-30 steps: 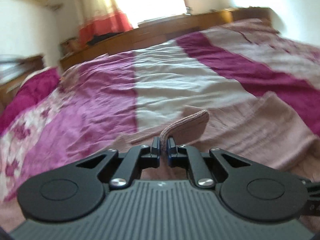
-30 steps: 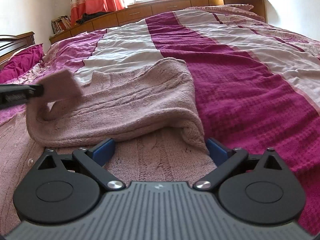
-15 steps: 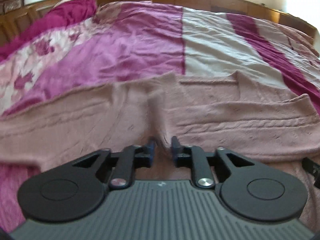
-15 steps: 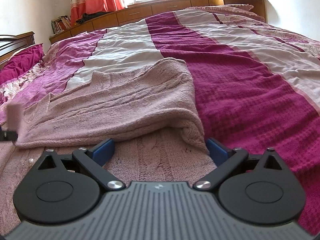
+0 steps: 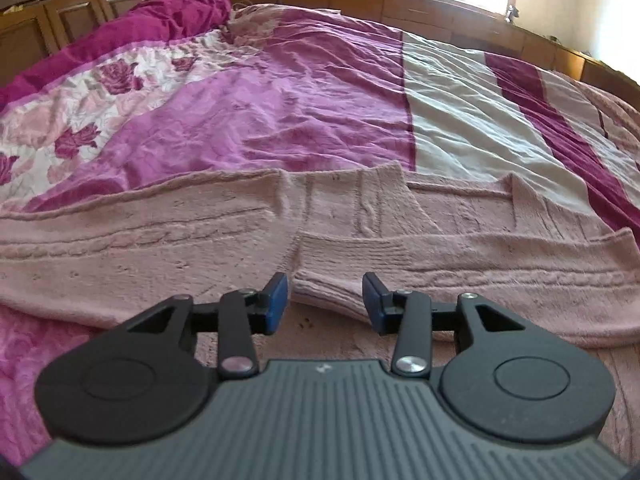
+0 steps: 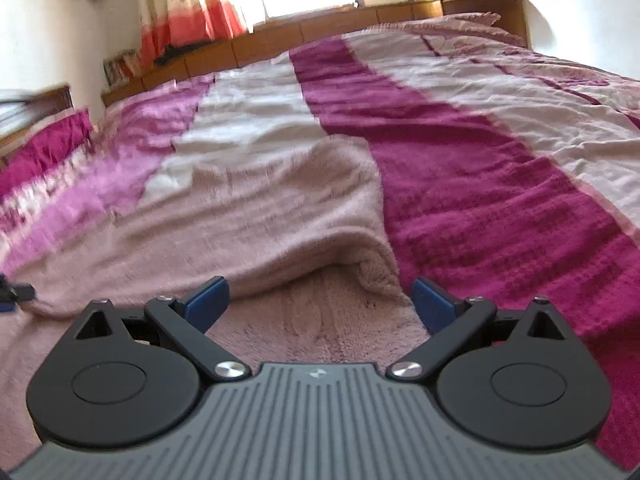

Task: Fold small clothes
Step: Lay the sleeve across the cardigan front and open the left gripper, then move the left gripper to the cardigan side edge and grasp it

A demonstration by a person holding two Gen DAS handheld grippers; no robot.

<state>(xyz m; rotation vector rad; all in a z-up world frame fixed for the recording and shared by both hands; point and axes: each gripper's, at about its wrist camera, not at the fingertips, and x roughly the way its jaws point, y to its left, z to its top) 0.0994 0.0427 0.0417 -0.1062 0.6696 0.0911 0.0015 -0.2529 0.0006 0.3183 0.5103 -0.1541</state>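
Note:
A pale pink knit sweater [image 5: 160, 240] lies spread across the bed. One sleeve is folded over its body, and the ribbed cuff [image 5: 332, 284] rests flat between the blue pads of my left gripper [image 5: 325, 304]. The jaws are opening and the pads stand clear of the cuff on both sides. In the right wrist view, my right gripper [image 6: 320, 300] is open wide. It sits low over the sweater [image 6: 260, 208], just in front of a raised folded edge [image 6: 372, 264]. The left gripper's tip [image 6: 12, 294] peeks in at the left border.
A bedspread with magenta, white and floral bands [image 5: 280, 100] covers the whole bed around the sweater. A dark wooden headboard [image 5: 60, 8] stands at the far left. A wooden ledge [image 6: 320, 36] runs under the window, with curtains [image 6: 180, 12] above it.
My left gripper swung across with the cuff pinched, lowered it onto the sweater body and parted its jaws. The right gripper stays open in nearly the same place.

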